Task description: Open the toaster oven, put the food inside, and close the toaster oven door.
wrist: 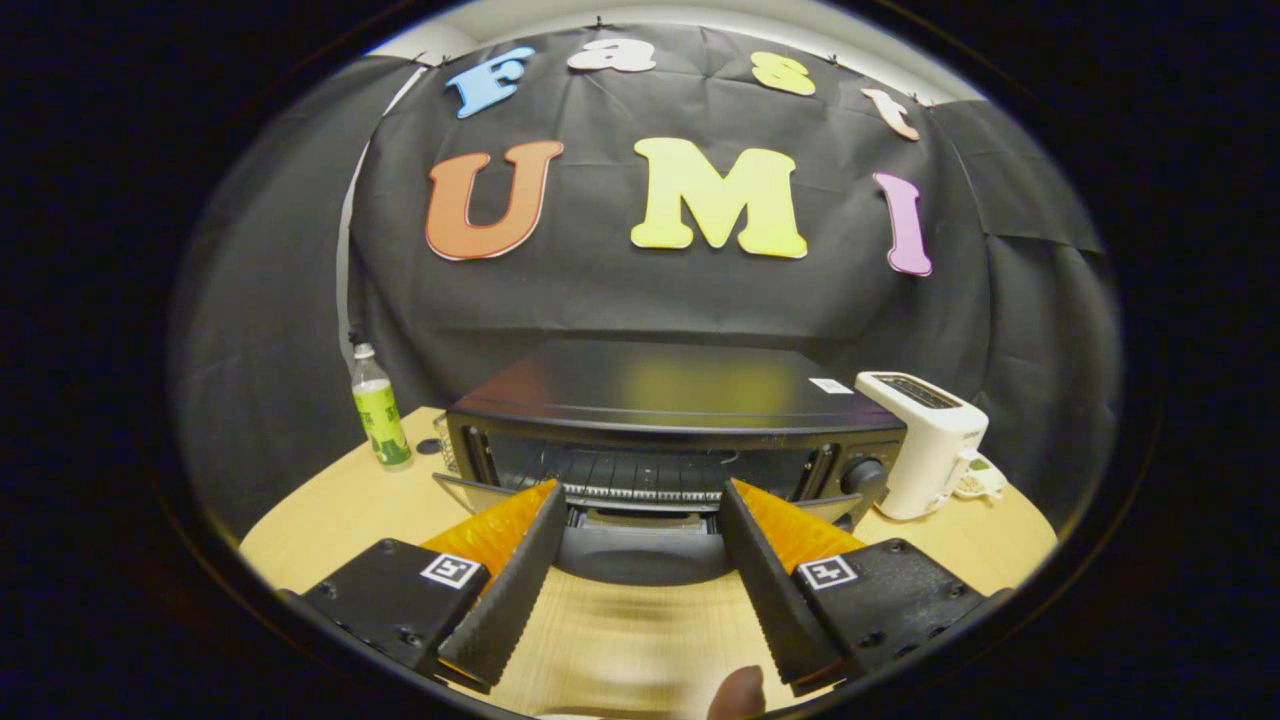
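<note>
The claw (640,500) is standing wide open, holding nothing, over the wooden table (330,510). Just ahead of its tips, the black toaster oven (680,410) is sitting with its door (640,552) lying down open, showing the wire rack (640,478). A small white label (830,386) is sitting on the oven's top beyond the right finger, too small to read.

Free room: bare desk (620,630) between the spread gripper (640,500) fingers, nothing held; open toaster oven (670,420) mouth straight ahead. Obstacles: lowered oven door (645,550) just ahead of the fingertips; wire rack (640,478) inside; white toaster (925,440) close beside the oven's right; bottle (378,408) well left.
</note>
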A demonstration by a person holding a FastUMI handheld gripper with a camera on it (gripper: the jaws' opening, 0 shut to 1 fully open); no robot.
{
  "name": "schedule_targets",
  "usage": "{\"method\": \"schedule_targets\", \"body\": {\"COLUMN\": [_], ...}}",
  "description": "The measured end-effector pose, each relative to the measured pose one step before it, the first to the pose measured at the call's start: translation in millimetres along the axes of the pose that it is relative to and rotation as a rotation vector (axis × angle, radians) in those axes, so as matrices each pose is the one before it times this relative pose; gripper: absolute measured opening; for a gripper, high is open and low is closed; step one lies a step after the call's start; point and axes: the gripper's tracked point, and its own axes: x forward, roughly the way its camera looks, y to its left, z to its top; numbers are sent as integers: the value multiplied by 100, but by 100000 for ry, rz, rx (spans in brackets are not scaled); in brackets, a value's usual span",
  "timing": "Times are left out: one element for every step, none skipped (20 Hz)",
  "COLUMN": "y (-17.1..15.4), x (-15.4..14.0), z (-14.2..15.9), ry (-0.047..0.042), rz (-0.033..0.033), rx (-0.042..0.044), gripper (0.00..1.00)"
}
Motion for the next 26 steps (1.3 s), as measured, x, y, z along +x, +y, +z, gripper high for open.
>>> {"method": "schedule_targets", "body": {"y": [16, 114, 104, -4, 68, 95, 16, 89, 142, -87, -66, 45, 92, 66, 108, -142, -423, -156, 100, -61, -106, -142, -219, -247, -216, -25], "x": [-584, -428, -542, -579, -460, -400, -314, -61, -23, -71, -116, -251, 54, 258, -57, 61, -102, -80, -90, -178, -281, -385, -480, -688, -843, -948], "z": [-643, -627, -762, -900, -791, -866, -801, -562, -410, -552, -538, -803, -774, -732, -295, 107, 276, 3, -171, -309, -41, -3, 106, 13, 64, 119], "ry": [761, 69, 822, 661, 1579, 1766, 3281, 2569, 1460, 1462, 1317, 1805, 2521, 3583, 2194, -903, -944, -20, 771, 275, 6, -320, -818, -969, -1037, -1092], "rz": [-134, 39, 223, 523, 721, 867, 1094, 1454, 1214, 892, 366, 67, 47, 322, 1230, 63, -1206, -129, 655, 620, 436, 192, 205, 84, 181, 94], "rx": [-409, -769, -48, 140, 305, -460, -1934, -889, 602, 752, -143, -262, -145, -666, 333, 122, -220, 150, 605, 783, 743, 1072, 853, 868, 1068, 1177], "gripper": [100, 100, 100, 100, 100, 99, 99, 98, 98, 98, 98, 98, 98, 98, 98, 98, 98, 98, 98, 98, 99, 98, 98, 98, 98, 98]}}
